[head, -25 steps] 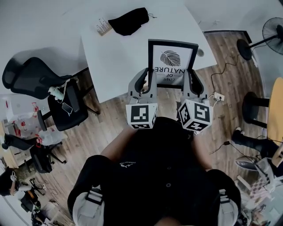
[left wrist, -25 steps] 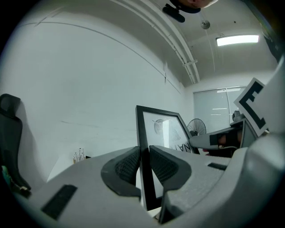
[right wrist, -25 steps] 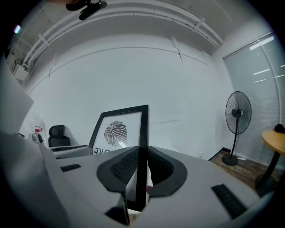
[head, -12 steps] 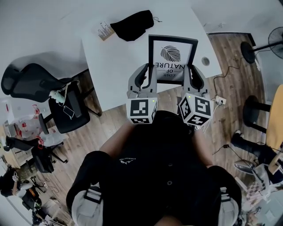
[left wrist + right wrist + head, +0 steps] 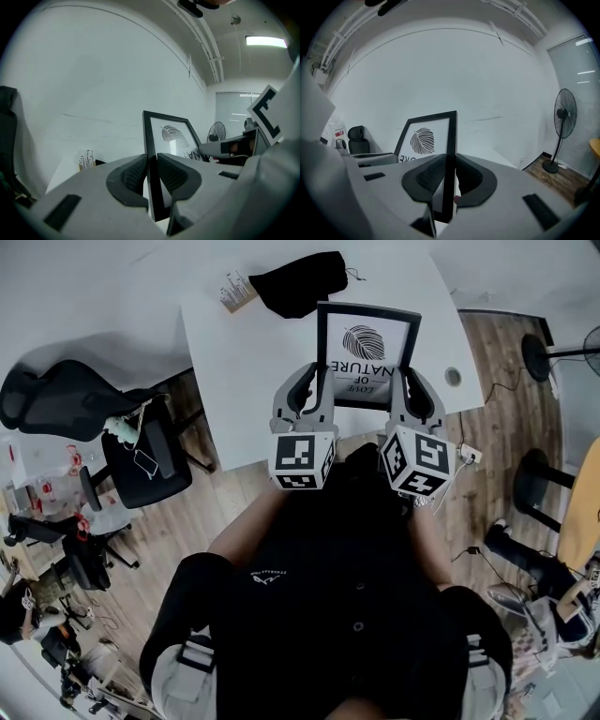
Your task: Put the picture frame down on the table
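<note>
over the near edge of the white table (image 5: 246, 381), the black picture frame (image 5: 367, 351) hangs upright, left gripper (image 5: 318, 392) clamped on its left rail, right gripper (image 5: 404, 394) on its right; uneven lowering could twist it loose

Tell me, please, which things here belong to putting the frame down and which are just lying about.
In the job: picture frame, left gripper, right gripper, white table.
Lying about: black cloth, office chair, pedestal fan.
</note>
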Demonstrator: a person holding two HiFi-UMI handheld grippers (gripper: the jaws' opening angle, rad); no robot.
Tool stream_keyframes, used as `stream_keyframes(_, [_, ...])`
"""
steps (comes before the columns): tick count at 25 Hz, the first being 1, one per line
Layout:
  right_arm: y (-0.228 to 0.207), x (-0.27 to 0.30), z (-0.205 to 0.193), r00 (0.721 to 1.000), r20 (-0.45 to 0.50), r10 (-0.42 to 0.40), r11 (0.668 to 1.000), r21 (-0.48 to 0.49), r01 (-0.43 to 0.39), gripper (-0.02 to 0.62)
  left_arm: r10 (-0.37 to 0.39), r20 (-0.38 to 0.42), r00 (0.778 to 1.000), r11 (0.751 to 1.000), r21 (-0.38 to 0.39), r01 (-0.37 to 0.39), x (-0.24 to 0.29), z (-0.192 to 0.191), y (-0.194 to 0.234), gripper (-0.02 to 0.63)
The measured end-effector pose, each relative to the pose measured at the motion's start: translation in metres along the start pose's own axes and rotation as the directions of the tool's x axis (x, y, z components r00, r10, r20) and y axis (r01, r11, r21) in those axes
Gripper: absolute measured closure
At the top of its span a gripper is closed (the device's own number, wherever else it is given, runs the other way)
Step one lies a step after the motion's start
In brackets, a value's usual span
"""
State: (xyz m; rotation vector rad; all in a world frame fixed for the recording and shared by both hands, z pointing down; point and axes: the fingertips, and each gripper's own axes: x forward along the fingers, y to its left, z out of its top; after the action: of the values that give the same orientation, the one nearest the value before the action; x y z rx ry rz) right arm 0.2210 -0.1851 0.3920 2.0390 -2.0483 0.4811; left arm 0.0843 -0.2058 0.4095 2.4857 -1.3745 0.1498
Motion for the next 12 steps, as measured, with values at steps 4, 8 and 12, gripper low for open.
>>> stream_keyframes(4, [0.01, 0.016, -0.01, 0.999, -0.048, 0.018, 1.0, 0.002, -0.018, 0.529, 0.024, -0.031, 0.999, 0.999, -0.02, -0.025, 0.003, -0.01, 0.016, 0.534])
stream_keyframes(8, [0.018, 0.031, -0.022, 0.994, -0.095, 0.048, 0.999, -0.001, -0.049, 0.529, 0.055, -0.06, 0.997, 0.998, -0.037, -0.057, 0.004, -0.022, 0.03, 0.534])
stream_keyframes(12, [0.022, 0.046, -0.036, 0.986, -0.146, 0.082, 0.996, -0.01, -0.084, 0.529, 0.086, -0.093, 0.992, 0.994, -0.054, -0.091, 0.007, -0.036, 0.039, 0.534])
